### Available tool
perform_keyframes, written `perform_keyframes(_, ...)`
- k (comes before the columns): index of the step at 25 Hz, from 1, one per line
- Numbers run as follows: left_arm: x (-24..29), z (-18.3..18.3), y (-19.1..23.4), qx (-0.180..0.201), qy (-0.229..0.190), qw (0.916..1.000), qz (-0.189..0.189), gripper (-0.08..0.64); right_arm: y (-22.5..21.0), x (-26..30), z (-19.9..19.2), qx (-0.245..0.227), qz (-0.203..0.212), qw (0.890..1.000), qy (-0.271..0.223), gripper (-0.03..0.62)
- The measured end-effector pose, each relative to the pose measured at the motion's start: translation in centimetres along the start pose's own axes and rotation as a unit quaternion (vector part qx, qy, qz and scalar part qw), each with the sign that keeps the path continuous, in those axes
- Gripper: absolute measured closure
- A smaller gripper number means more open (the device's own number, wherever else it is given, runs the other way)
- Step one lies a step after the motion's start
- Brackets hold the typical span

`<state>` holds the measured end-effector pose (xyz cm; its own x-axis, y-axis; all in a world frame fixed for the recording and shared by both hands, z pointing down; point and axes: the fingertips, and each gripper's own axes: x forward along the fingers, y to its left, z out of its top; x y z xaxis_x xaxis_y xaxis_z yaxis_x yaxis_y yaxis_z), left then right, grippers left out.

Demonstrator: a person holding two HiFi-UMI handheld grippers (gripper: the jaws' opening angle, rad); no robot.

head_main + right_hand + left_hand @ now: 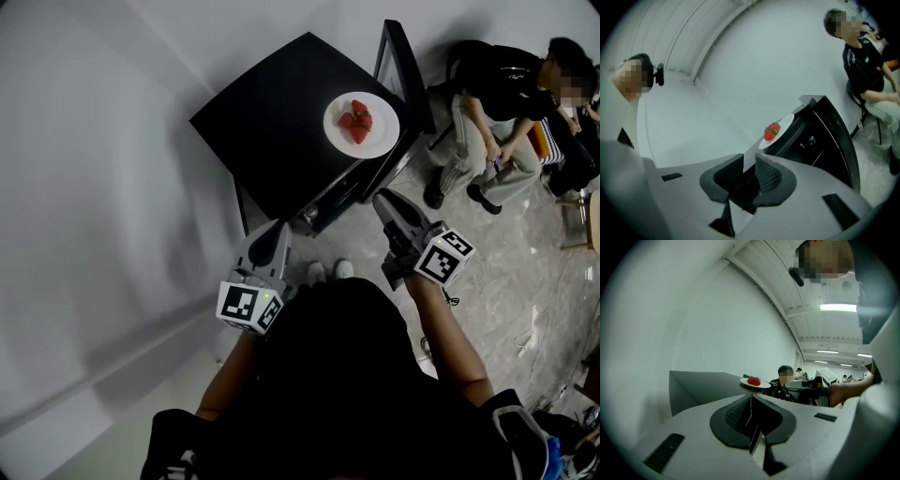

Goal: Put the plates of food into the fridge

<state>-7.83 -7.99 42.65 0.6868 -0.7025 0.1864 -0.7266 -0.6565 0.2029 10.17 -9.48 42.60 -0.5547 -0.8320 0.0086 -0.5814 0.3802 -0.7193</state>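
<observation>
A white plate (379,142) is set on top of the black fridge (272,122), close to the front edge and the corner beside the door. Red strawberries (357,120) are held on the plate. The fridge door (405,70) is seen swung open, and the dark inside is shown in the right gripper view.

The fridge is backed by a pale wall on two sides. Marbled floor (497,272) is left open between it and a seated person (497,103).

The left gripper (278,228) is held in front of the fridge with its jaws pressed together and nothing between them. The right gripper (382,199) is held just below the plate's corner, its jaws parted by a narrow gap, with nothing caught.

Black-and-white square markers are carried on each gripper's cube (444,257).
</observation>
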Motion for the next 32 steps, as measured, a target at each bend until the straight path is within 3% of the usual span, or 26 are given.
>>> perform_keyframes(8,0.3,0.2,0.5,-0.004,0.000,1.0000,0.006,0.537,-2.4,1.0,2.6,0.095,0.004,0.994,-0.045,0.510)
perform_keyframes(17,1.1,0.6,1.0,-0.002,0.003,0.9999,0.012,0.537,-6.0,3.0,3.8,0.185,0.001,0.980,-0.069,0.478)
perform_keyframes(25,0.8,0.2,1.7,-0.004,0.002,0.9998,0.020,0.537,-8.4,4.3,4.4,0.210,-0.016,0.975,-0.071,0.469)
perform_keyframes(32,0.0,0.3,1.7,-0.007,-0.002,0.9997,0.023,0.537,-9.1,5.0,4.4,0.254,-0.026,0.964,-0.080,0.469)
